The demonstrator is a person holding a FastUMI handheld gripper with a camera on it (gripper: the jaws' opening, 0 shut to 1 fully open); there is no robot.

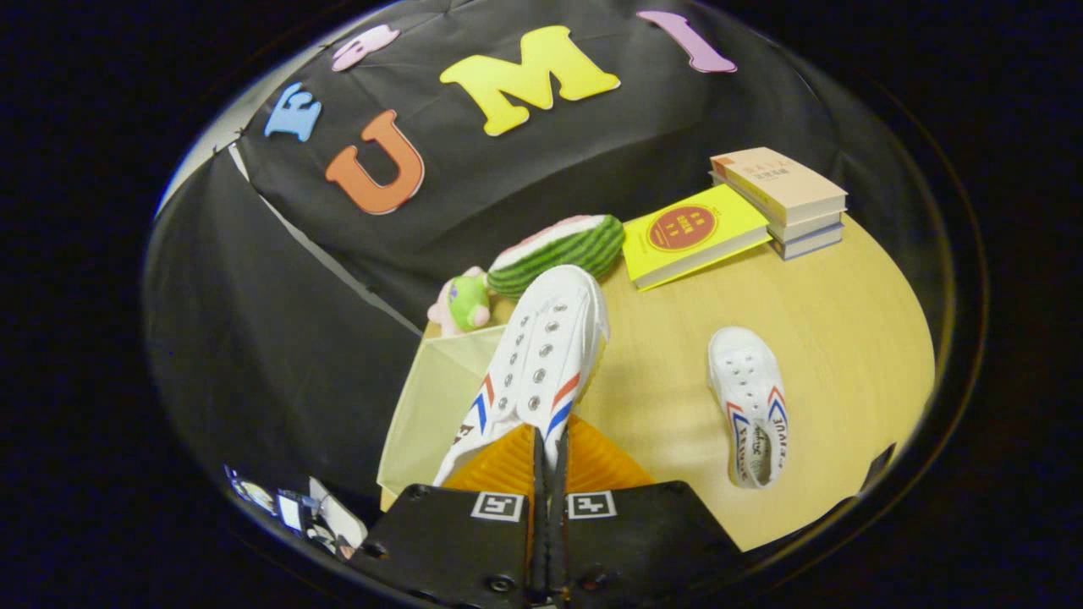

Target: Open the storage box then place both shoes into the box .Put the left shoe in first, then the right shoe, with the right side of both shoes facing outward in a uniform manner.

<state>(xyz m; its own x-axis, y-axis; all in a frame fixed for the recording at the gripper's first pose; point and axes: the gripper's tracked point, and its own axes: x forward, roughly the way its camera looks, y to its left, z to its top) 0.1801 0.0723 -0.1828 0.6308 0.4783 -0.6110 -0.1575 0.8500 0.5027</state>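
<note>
White canvas shoe with red-blue stripes (541,355) is clenched in gripper (548,461) above open beige storage box (431,406); matching second shoe (749,406) is left beside box on counter (846,338).

held shoe (541,355): white canvas, metal eyelets | table (846,355): smooth pale wood | books (783,199): matt paper

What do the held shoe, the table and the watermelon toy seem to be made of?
Held shoe, gripped by the shut gripper: likely white canvas, matte weave, with metal-looking eyelets that shine. Table: pale wood or wood laminate, smooth, with faint grain. Watermelon toy: probably plush fabric, with a soft, rounded, dull surface.
</note>
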